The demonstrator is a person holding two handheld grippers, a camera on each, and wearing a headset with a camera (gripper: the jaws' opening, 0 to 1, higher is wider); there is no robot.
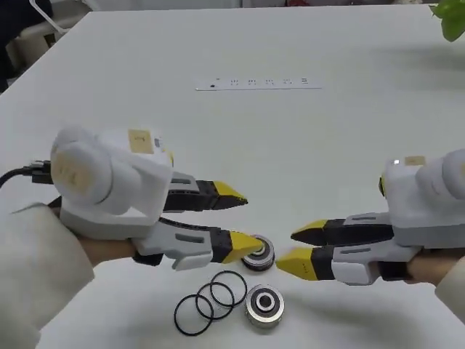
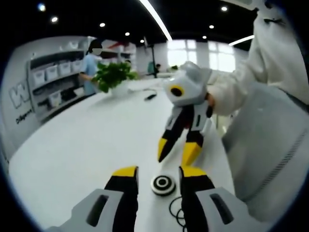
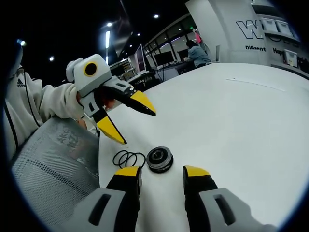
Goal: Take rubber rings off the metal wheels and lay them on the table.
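white table (image 1: 327,145) has wide open room toward the far edge, where a power strip (image 1: 258,83) lies; the work sits by the near edge. left gripper (image 1: 236,218) points right, jaws wide apart, holding nothing. right gripper (image 1: 301,247) points left at it, jaws partly apart, also empty. the two sets of tips are near, not touching. metal wheel (image 1: 259,256) lies flat between them, bore up; the lower left jaw tip overlaps it, contact unclear. second wheel (image 1: 264,304) lies flat, closer to the near edge. three rubber rings (image 1: 209,299) lie flat, overlapping, just left of it.
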